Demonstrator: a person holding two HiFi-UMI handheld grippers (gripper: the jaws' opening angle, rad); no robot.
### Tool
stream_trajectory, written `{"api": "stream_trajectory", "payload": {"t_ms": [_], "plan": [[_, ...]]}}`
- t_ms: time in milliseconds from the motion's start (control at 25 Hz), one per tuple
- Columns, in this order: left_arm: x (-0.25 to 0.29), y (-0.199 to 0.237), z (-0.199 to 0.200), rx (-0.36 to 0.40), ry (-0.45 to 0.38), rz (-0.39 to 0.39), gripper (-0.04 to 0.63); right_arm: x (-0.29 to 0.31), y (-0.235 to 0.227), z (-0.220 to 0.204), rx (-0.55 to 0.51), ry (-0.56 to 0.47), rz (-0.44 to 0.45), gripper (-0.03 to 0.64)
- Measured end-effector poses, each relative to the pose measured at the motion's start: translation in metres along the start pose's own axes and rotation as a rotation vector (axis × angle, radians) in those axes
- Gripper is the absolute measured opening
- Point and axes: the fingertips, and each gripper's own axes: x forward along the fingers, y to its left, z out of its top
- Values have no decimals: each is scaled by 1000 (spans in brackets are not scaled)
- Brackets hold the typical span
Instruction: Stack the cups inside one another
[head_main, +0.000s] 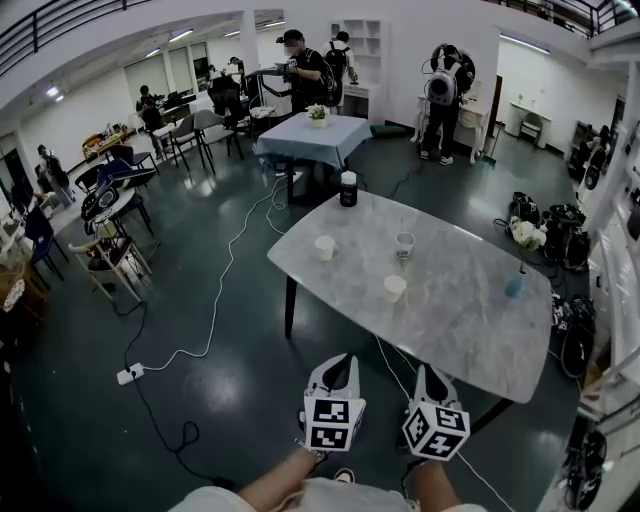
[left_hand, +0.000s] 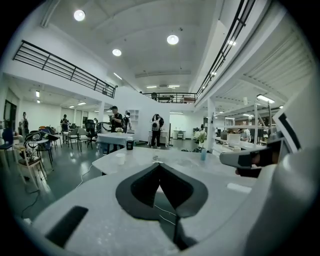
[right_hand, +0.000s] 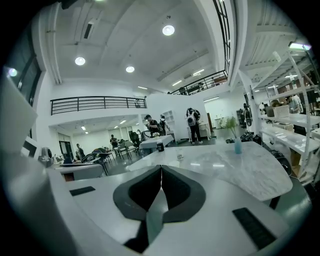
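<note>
Three cups stand apart on the marble table (head_main: 470, 330): a white cup (head_main: 325, 247) at the far left, a greyish cup (head_main: 404, 245) to its right, and a white cup (head_main: 395, 288) nearer to me. My left gripper (head_main: 341, 364) and right gripper (head_main: 432, 377) hang side by side in front of the table's near edge, short of all cups. In the left gripper view the jaws (left_hand: 159, 164) meet with nothing between them, and a white cup (left_hand: 120, 158) shows ahead. In the right gripper view the jaws (right_hand: 161, 168) are also shut and empty, with a cup (right_hand: 180, 157) far ahead.
A black jar with a white lid (head_main: 348, 189) stands at the table's far end and a small blue vase (head_main: 515, 284) near its right edge. White cables (head_main: 225, 290) run over the dark floor. Chairs, a cloth-covered table (head_main: 312, 138) and several people are beyond.
</note>
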Motion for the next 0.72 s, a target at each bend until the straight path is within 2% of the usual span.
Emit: {"api": "stream_trajectory", "payload": {"t_ms": [480,720], "plan": [[31,13,-1,-6,19,49,-5,38,-18,3,-2,25,29,8],[55,26,-1,-19,30,47,-5,62,-25,1,1,48,9,8]]}}
